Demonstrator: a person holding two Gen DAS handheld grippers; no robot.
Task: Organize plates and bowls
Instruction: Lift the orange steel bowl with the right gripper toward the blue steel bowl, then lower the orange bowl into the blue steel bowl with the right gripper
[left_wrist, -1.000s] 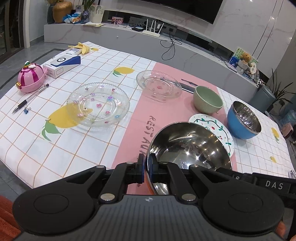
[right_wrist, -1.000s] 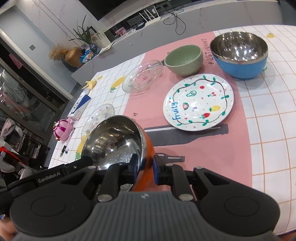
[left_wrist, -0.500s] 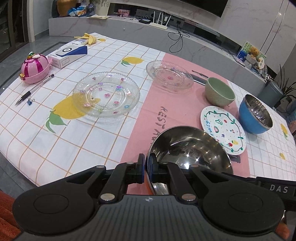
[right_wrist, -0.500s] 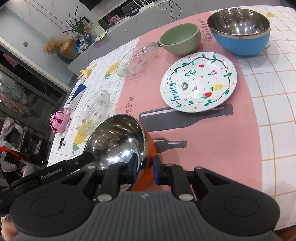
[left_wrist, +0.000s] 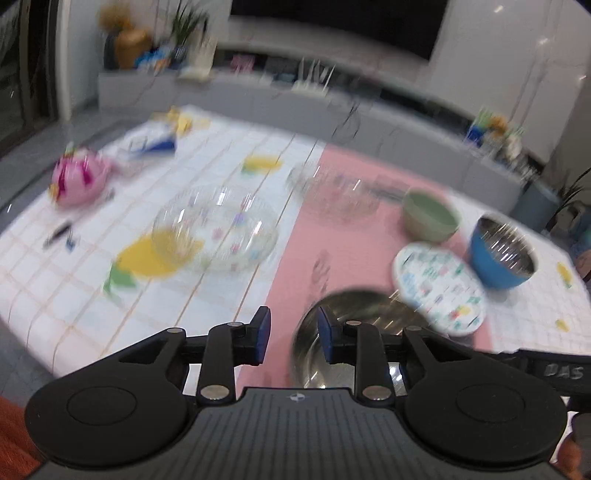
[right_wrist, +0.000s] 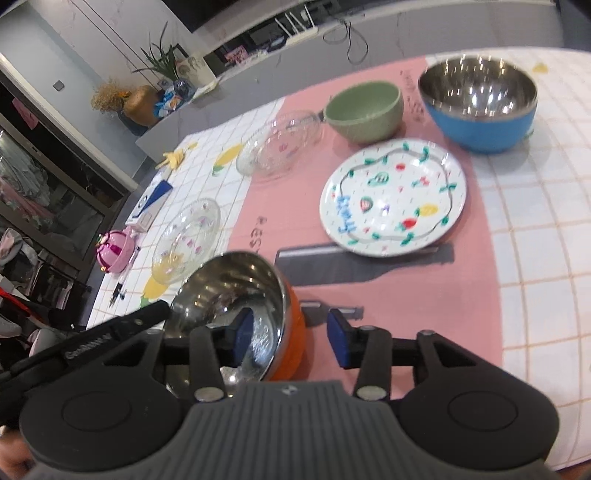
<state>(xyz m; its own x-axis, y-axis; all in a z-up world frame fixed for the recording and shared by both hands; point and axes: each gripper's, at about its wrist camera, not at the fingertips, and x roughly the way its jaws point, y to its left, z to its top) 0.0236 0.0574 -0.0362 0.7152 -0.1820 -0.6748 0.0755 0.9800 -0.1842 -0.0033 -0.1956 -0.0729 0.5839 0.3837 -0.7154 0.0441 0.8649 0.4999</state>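
Note:
An orange bowl with a steel inside (right_wrist: 229, 295) sits on the pink runner at the table's near edge. My right gripper (right_wrist: 291, 334) straddles its right wall, one pad inside and one outside. Its jaws are opening and neither pad presses on the wall. In the blurred left wrist view the same bowl (left_wrist: 369, 306) has its left rim between the pads of my left gripper (left_wrist: 293, 336), whose jaws are also opening, clear of the rim. Farther back stand a fruit-painted plate (right_wrist: 393, 201), a blue steel-lined bowl (right_wrist: 480, 99), a green bowl (right_wrist: 364, 107) and two glass plates (right_wrist: 280, 146) (right_wrist: 186, 240).
A pink toy pot (right_wrist: 114, 251), a white and blue box (right_wrist: 149, 205) and a pen lie at the table's left side. The other gripper's black body (right_wrist: 92, 343) shows at the lower left of the right wrist view. A grey counter runs behind the table.
Both grippers were shut on the orange bowl's rim; their jaws have now spread apart and let go of it. The left wrist view has tilted a little and blurred.

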